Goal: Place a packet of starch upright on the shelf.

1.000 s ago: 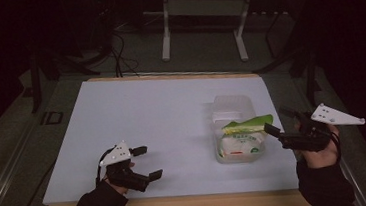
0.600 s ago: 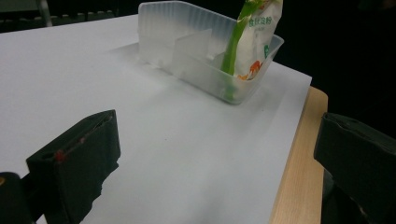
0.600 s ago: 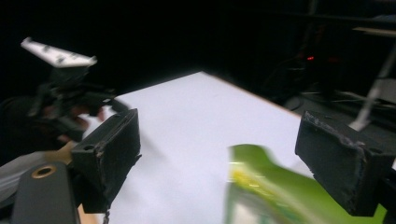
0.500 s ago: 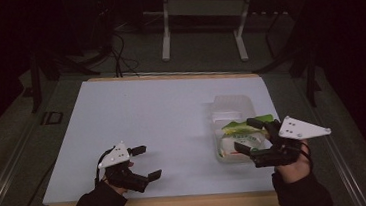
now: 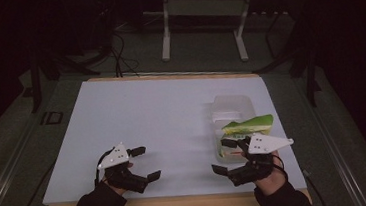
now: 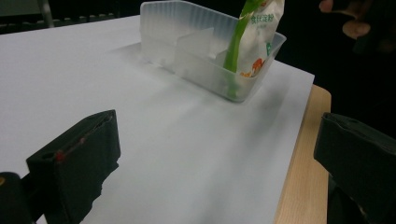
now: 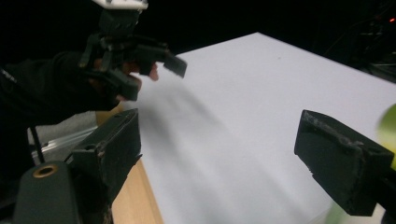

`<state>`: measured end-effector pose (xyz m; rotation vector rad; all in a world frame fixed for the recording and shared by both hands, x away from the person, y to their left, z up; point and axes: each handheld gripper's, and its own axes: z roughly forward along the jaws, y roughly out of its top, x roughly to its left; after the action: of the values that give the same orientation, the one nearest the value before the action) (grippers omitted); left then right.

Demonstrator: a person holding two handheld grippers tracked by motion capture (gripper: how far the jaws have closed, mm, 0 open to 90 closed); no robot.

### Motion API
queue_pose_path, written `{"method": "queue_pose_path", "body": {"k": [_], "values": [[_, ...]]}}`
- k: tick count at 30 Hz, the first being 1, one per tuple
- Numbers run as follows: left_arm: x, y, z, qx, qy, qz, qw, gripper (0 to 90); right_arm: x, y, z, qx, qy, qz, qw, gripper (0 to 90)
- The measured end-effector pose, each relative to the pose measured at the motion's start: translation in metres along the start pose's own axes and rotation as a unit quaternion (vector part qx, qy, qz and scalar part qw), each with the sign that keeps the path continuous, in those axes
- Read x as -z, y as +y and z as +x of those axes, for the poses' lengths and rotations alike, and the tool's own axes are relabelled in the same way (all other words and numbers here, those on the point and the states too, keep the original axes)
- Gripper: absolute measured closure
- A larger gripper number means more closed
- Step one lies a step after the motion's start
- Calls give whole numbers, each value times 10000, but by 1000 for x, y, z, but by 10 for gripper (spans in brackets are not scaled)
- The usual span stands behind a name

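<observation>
— Dark room is surrounding the white-covered table (image 5: 162, 120); what's sitting on it?
— Clear plastic container (image 5: 229, 110) holding a green snack packet (image 5: 248, 126), far right.
— Both claws?
— Left claw (image 5: 143, 163) and right claw (image 5: 226, 155) are hovering apart, empty; probably approaching the packet.

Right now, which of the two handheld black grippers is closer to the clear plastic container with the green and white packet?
The right gripper, right beside the clear plastic container holding the green and white packet; the left gripper sits well across the white sheet.
</observation>
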<state>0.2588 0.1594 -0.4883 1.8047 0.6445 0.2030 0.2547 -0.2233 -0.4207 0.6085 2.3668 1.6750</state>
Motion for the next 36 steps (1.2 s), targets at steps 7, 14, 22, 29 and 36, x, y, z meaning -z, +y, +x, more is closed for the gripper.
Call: {"method": "queue_pose_path", "body": {"k": [7,14,22,29,36], "values": [[-1,-1,0,-44,0,45,10000,10,-9,-14,6,5,234,142,9996,143],[0,-1,-1,-56,-16,35,10000,10,-10,-27,7,-22,248,301,9992,144],[-1,-2,-1,-111,-7,105,9999,10,-12,-42,7,-83,277,494,9984,143],[-4,-6,-1,-123,-6,156,9998,10,-15,-52,6,-73,219,606,9979,143],[-4,-8,0,-167,20,173,9997,10,-17,-56,3,17,146,660,9977,153]]}}
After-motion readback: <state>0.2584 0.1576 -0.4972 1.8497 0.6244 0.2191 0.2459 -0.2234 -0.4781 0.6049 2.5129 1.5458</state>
